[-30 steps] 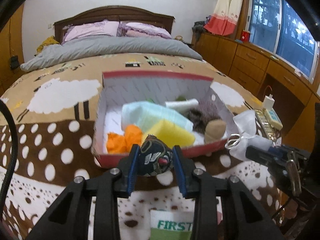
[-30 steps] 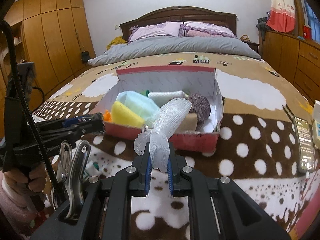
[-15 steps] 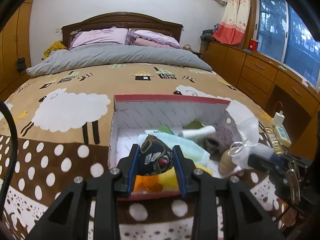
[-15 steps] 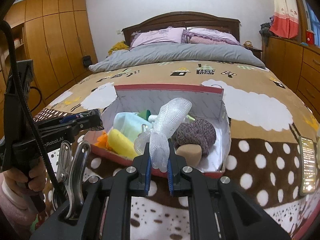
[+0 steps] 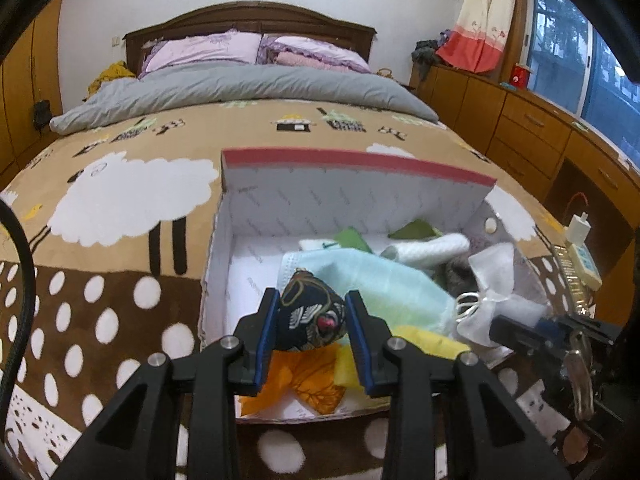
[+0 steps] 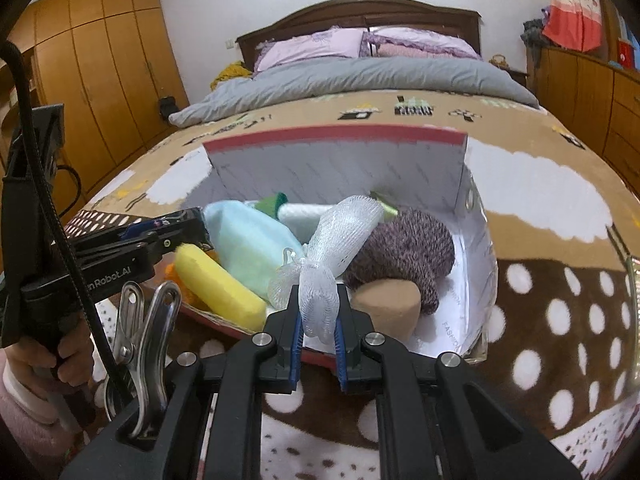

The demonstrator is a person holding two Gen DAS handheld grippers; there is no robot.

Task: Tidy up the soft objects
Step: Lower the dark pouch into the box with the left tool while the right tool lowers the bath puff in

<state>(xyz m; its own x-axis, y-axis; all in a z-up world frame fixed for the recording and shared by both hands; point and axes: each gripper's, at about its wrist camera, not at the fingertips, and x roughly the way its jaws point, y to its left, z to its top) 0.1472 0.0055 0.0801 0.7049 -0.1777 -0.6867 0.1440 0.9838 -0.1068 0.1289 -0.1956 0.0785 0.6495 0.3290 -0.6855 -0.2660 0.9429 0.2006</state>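
On the bed (image 5: pixel 120 152): red-rimmed box (image 5: pixel 352 160), open.
Left gripper (image 5: pixel 312 322): clenched on dark patterned pouch (image 5: pixel 310 318), above box.
Right gripper (image 6: pixel 318 326): clenched on white mesh puff (image 6: pixel 336 240).

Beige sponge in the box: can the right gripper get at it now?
Probably not yet. The right gripper is shut on the white mesh bow, though the beige sponge lies uncovered just ahead inside the box.

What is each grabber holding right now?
Left gripper: closed on the dark patterned pouch, over the box.
Right gripper: closed on the white mesh bow.
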